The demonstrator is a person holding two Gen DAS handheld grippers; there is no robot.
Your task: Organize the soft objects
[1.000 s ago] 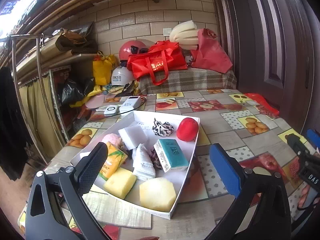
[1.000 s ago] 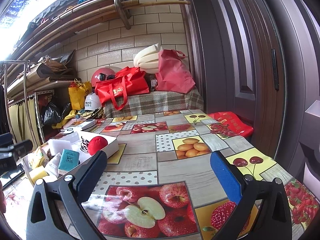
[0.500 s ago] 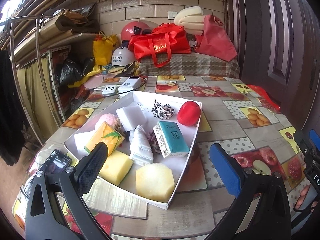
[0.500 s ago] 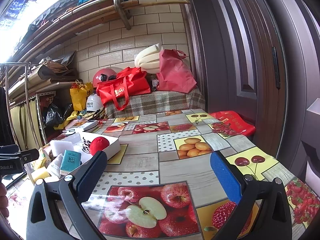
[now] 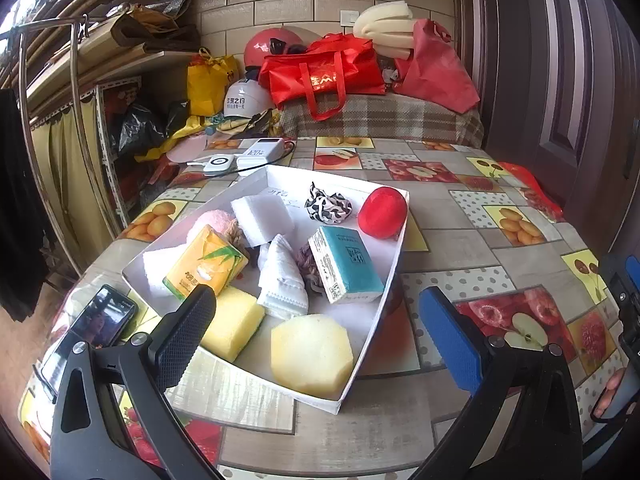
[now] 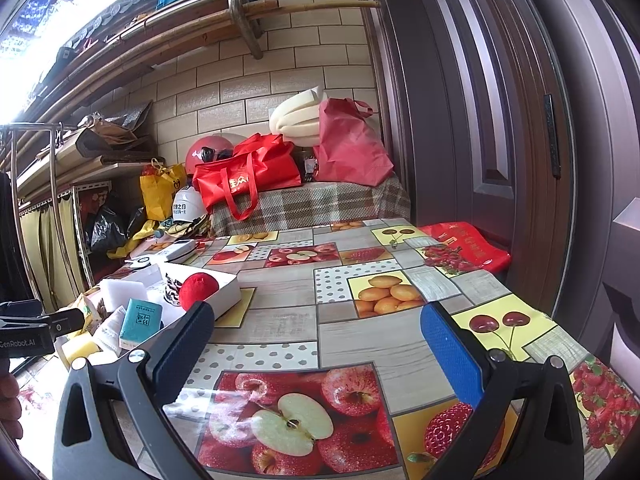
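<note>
Left wrist view – left tool [image 5: 316, 322]: your fingers stand wide apart and carry nothing; they hang over the near end of the white tray [image 5: 394, 276].
Left wrist view – tray contents: the soft things lie crowded together. Nearest you are a pale yellow octagonal sponge [image 5: 311, 354] and a yellow block sponge [image 5: 233, 322], just beside each other. Behind them sit a folded white mask [image 5: 282, 278], a teal tissue pack [image 5: 345, 264] and a yellow tissue pack [image 5: 206, 265]. At the far end are a white foam block [image 5: 262, 218], a black-and-white scrunchie [image 5: 327, 208] and a red ball [image 5: 382, 212] against the right wall.
Left wrist view – handling: the sponges look light and squashy, so you should take one across its flat sides, mid-body, and close gently; it will likely compress before it lifts. The tissue packs look slick in their wrap, so grip across the short width. The mask is limp; pinch the folded bulk, not an edge.
Left wrist view – beside the tray: a phone [image 5: 90, 330] lies on the table [image 5: 460, 240] at the near left.
Right wrist view – right tool [image 6: 316, 340]: fingers spread wide, nothing held, above the bare fruit-print table well right of the tray.
Right wrist view – tray: it shows at the far left, the red ball at its right corner.
</note>
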